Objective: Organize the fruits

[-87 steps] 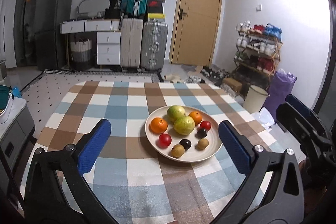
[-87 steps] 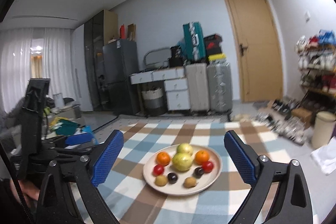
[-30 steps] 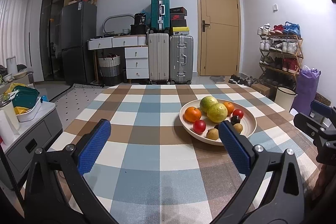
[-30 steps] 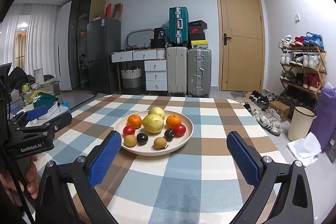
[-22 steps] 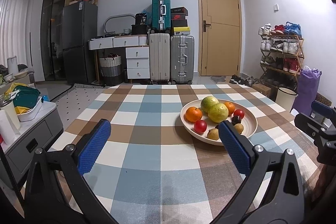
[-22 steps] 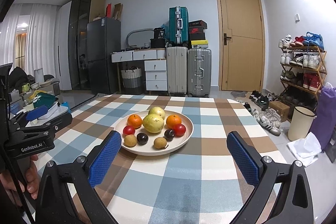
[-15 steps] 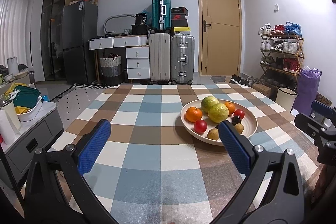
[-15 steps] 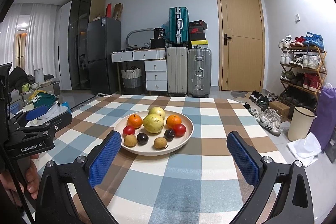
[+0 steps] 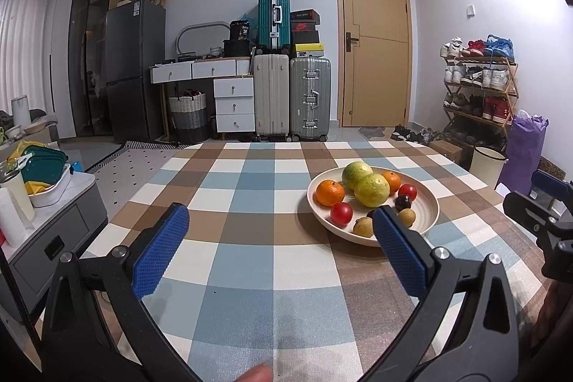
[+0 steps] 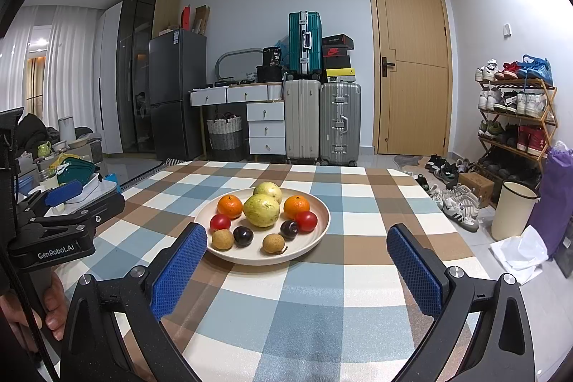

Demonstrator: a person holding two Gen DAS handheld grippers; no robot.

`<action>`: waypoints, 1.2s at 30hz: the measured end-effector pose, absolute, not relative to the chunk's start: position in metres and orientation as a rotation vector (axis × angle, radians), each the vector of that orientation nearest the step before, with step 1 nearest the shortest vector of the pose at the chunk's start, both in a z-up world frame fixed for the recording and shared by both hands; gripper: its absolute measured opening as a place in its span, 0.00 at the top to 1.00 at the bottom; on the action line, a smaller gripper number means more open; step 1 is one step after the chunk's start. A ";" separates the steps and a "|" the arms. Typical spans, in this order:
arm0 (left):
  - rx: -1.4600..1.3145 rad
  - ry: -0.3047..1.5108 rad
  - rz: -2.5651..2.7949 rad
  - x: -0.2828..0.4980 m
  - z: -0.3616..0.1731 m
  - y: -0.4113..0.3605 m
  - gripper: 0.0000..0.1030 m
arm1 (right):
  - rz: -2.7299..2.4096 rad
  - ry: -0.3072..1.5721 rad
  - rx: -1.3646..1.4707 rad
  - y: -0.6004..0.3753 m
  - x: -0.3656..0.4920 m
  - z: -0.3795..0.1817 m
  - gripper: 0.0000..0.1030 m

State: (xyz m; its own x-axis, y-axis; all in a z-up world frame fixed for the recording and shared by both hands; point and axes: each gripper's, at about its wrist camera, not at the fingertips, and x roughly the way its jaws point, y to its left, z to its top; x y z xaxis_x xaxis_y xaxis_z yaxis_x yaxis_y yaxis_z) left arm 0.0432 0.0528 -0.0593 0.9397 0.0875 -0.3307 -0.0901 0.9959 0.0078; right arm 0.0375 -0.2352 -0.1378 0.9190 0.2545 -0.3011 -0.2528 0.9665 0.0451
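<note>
A cream plate (image 10: 315, 231) stands on the checked tablecloth (image 10: 322, 292) with several fruits: two green guavas (image 10: 261, 210), two oranges (image 10: 230, 206), two red tomatoes (image 10: 306, 221), two dark plums (image 10: 243, 235) and two brown longans (image 10: 274, 243). The plate also shows in the left wrist view (image 9: 426, 213). My left gripper (image 9: 279, 246) is open and empty, left of the plate. My right gripper (image 10: 297, 264) is open and empty, just in front of the plate.
The table's right edge drops to the floor, where a bin (image 10: 512, 213), shoes and a shoe rack (image 10: 515, 117) stand. Suitcases (image 10: 322, 120), drawers and a fridge line the far wall. A low cabinet with dishes (image 9: 43, 181) stands left.
Since 2.9 s ago both grippers have dropped lower and levelled toward the table. In the last second nothing has visibly moved.
</note>
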 end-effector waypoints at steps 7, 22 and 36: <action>-0.008 0.336 0.090 0.042 -0.059 0.053 0.01 | 0.261 0.310 0.006 -0.235 0.038 -0.138 0.00; -0.008 0.335 0.091 0.042 -0.059 0.053 0.01 | 0.261 0.310 0.006 -0.235 0.038 -0.138 0.00; -0.007 0.330 0.084 0.040 -0.056 0.052 0.01 | 0.261 0.310 0.006 -0.235 0.038 -0.137 0.00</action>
